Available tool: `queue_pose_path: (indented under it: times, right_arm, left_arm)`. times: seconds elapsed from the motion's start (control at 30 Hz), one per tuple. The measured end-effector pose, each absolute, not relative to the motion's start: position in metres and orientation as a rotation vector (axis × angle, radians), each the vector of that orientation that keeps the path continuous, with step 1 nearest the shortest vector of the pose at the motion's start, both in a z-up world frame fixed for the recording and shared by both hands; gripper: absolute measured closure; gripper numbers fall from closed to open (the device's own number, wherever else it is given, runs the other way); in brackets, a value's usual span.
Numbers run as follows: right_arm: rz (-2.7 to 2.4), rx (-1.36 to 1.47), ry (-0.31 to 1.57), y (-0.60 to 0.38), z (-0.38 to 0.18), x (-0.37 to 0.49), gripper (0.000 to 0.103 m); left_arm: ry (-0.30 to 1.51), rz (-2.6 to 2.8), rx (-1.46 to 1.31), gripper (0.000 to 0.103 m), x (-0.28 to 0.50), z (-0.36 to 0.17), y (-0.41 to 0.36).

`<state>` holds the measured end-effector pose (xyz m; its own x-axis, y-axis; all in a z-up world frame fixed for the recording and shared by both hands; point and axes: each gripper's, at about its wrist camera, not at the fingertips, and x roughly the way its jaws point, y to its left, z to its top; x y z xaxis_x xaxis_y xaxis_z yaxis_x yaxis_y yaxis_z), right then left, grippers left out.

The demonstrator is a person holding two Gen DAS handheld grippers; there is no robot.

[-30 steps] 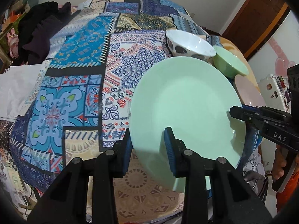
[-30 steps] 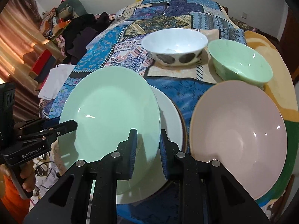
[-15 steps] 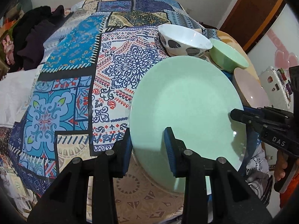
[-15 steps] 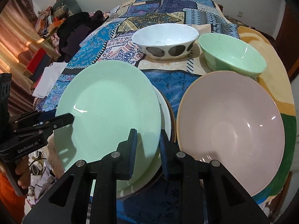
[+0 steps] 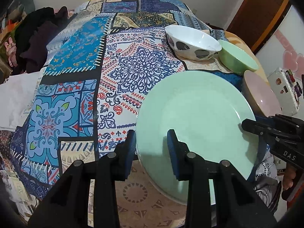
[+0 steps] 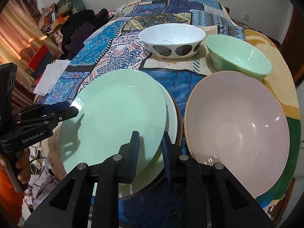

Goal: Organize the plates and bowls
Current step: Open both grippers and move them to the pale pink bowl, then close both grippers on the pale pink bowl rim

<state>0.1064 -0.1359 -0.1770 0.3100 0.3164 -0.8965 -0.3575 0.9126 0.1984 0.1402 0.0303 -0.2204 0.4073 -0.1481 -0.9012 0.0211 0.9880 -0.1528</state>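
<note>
With the green plate gripped at opposite rim edges, left gripper and right gripper each clamped on it. Held tilted over a white plate on the patterned cloth, beside the pink bowl. Stacking step in hand, probably (plates first, bowls untouched). Next: level, lower, then part fingers.
</note>
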Motion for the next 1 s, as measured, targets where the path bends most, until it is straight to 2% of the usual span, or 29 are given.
queue_pose_path:
  times: [0.3,0.53,0.67,0.73,0.8,1.0]
  right_arm:
    - [0.429,-0.09,1.07,-0.142,-0.145,0.099,0.08]
    - [0.412,-0.061,0.971,-0.157,-0.113,0.102,0.08]
    - [0.379,-0.045,0.923,-0.171,-0.1,0.102,0.072]
    - [0.365,-0.039,0.904,-0.178,-0.096,0.101,0.068]
    - [0.344,-0.029,0.881,-0.189,-0.091,0.101,0.061]
    - [0.261,-0.013,0.841,-0.224,-0.085,0.101,0.051]
  left_arm:
    - [1.135,-0.098,-0.131,0.069,0.138,-0.215,0.032]
    - [1.046,-0.101,-0.134,0.069,0.133,-0.179,0.031]
    - [0.982,-0.125,-0.117,0.069,0.132,-0.151,0.019]
    - [0.964,-0.139,-0.111,0.065,0.135,-0.141,0.012]
    - [0.939,-0.149,-0.096,0.057,0.137,-0.131,0.001]
    - [0.89,-0.213,-0.042,0.041,0.148,-0.113,-0.04]
